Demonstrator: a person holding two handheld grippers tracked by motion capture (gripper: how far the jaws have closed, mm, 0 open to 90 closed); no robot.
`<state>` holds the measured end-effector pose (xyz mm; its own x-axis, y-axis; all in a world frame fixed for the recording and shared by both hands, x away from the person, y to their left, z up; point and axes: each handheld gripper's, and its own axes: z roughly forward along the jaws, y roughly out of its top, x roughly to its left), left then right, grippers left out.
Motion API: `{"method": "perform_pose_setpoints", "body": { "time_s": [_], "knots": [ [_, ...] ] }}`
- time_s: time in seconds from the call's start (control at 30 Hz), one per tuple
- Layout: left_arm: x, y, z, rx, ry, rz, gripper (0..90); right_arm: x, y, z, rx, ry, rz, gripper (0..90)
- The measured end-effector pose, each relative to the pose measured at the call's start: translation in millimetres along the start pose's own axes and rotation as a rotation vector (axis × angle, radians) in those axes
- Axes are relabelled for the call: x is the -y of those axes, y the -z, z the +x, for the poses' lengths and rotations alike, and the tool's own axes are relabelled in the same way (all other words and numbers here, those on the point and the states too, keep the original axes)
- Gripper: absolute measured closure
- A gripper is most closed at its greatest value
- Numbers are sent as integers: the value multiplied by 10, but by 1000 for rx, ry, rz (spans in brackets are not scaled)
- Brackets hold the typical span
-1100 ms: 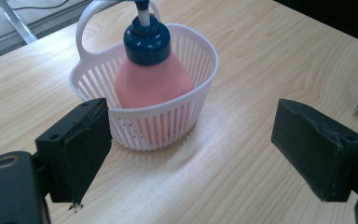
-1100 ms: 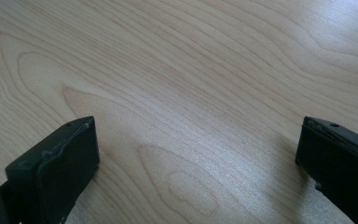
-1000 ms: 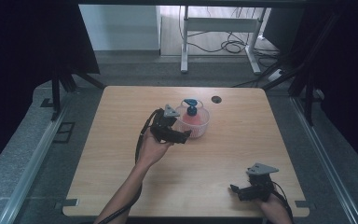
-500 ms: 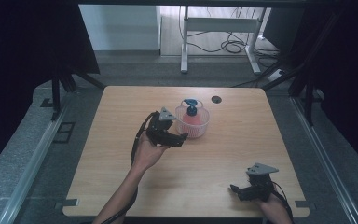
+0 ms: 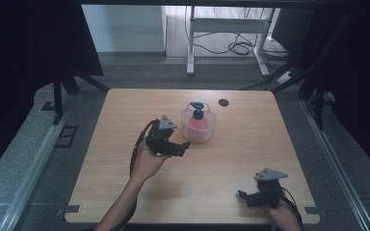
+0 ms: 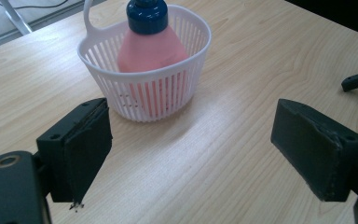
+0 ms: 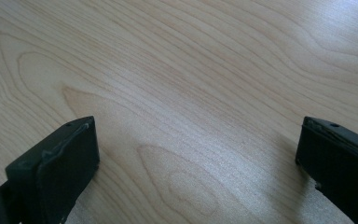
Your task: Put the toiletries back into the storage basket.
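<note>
The white basket (image 6: 144, 88), holding a pink bottle (image 6: 151, 51), stands on the desk (image 5: 125, 115) just beyond the left tongs (image 6: 191, 154), whose jaws gape empty. The right tongs (image 7: 196, 172) gape wide, well apart near the desk's front edge.

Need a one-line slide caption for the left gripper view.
Open left hand-held gripper faces a white basket holding a pink bottle on the wooden table.

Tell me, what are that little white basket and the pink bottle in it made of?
The basket looks like moulded white plastic: thin slatted walls, glossy rim. The bottle seems smooth pink plastic with a dark blue cap, faintly shiny.
</note>
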<state>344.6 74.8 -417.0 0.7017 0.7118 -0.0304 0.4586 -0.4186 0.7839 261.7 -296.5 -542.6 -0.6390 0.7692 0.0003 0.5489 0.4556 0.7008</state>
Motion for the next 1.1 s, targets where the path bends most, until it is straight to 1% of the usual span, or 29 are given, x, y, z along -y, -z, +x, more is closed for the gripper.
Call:
{"method": "perform_pose_setpoints", "body": {
  "time_s": [0.43, 0.63, 0.67, 0.83, 1.0, 1.1],
  "knots": [
    [160, 138, -1, 5, 16, -4, 123, 1, 1, 4, 0, -3, 2, 0],
    [266, 203, 9, 11, 31, -6, 124, 1, 2, 4, 0, -2, 2, 0],
    [285, 211, 10, 12, 38, -11, 124, 1, 2, 4, 0, -2, 2, 0],
    [376, 274, 30, 14, 48, -11, 124, 1, 1, 5, 0, -4, 1, 0],
    [479, 352, 55, 17, 69, -22, 124, 1, 1, 6, 0, -5, 1, 0],
    [534, 393, 74, 14, 74, -24, 124, 1, 0, 7, 0, -5, 0, 0]
  ]
}}
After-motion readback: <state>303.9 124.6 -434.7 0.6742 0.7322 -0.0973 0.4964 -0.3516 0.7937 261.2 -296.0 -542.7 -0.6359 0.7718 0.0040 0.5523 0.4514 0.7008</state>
